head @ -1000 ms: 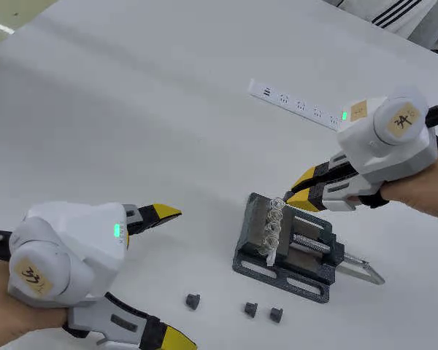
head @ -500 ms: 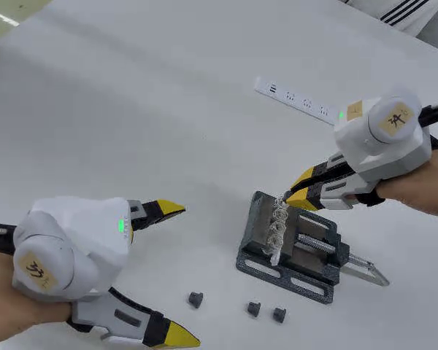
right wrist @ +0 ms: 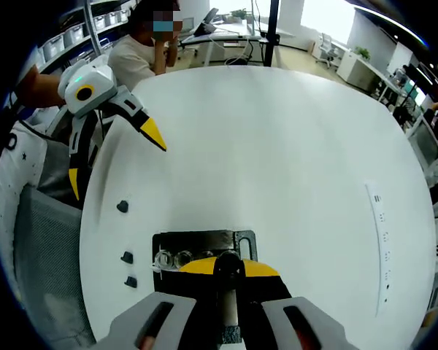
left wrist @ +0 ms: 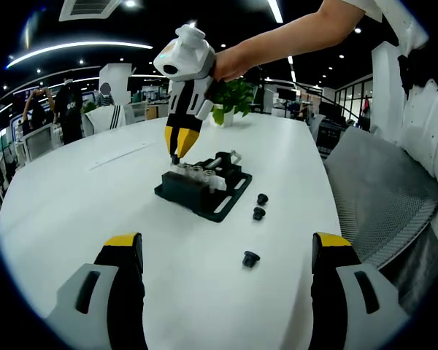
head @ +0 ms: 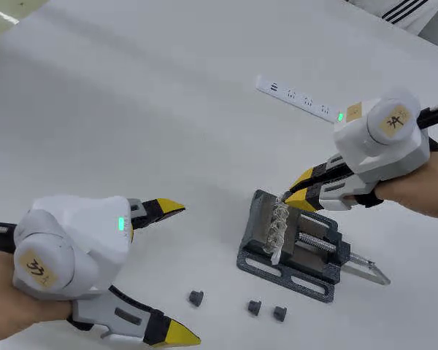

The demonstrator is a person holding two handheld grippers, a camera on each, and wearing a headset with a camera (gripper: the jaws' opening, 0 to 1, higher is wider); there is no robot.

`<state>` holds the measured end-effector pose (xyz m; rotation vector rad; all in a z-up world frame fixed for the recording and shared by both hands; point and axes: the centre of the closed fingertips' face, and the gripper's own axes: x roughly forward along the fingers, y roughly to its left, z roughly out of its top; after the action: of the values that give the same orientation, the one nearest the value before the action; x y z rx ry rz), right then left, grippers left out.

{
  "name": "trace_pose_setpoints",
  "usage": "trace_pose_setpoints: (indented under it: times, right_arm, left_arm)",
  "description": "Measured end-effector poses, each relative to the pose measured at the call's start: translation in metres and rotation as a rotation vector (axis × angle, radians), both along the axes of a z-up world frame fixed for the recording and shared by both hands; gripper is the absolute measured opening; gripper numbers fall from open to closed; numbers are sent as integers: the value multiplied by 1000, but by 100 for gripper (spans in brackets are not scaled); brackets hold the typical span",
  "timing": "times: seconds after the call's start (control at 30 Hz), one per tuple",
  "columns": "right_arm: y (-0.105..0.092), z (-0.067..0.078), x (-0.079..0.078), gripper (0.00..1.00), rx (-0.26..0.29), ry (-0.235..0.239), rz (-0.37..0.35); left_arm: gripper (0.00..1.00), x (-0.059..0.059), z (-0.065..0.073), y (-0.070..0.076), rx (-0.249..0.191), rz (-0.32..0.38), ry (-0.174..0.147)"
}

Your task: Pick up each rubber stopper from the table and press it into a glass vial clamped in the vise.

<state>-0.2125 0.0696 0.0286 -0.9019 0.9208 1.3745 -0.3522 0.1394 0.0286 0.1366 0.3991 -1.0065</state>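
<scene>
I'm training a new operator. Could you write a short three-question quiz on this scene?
1. How many rubber stoppers lie loose on the table?
2. True or false: the left gripper is shut.
3. The right gripper has its tips at: A the power strip, B the vials in the vise, C the loose stoppers.
Key: 1 three; 2 false, it is open; 3 B.

The table [head: 131, 87] lay bare between the left gripper [head: 177, 273], its jaws spread wide, and the three loose stoppers [head: 255, 307], so that way stood free. Beyond them the vise [head: 257, 226] blocked the straight line. The right gripper [head: 290, 197], closed on a stopper [right wrist: 228, 264], hung over the far end of the vials [head: 277, 226], barring it. The power strip [head: 296, 97] lay well apart behind.
</scene>
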Motion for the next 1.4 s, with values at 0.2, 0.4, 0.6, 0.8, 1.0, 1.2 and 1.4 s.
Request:
trace_pose_setpoints:
  times: [0.2, 0.4, 0.6, 0.8, 1.0, 1.2, 1.4]
  right_arm:
    - [1, 0, 1, 6, 4, 0, 1]
    - [0, 0, 0, 5, 14, 0, -1]
    - [0, 0, 1, 5, 9, -12, 3]
    - [0, 0, 0, 5, -3, -22, 15]
    - [0, 0, 0, 4, -2, -5, -7]
    - [0, -1, 1, 4, 6, 8, -22]
    - [0, -1, 1, 4, 6, 8, -38]
  left_arm:
    - [96, 1, -1, 0, 0, 0, 1]
    - [95, 1, -3, 0, -1, -1, 5]
    - [95, 2, -3, 0, -4, 0, 6]
    - [95, 3, -3, -1, -5, -3, 5]
    - [95, 3, -2, -2, -7, -2, 5]
    - [95, 4, -1, -3, -10, -4, 5]
    - [95, 4, -1, -2, -11, -4, 5]
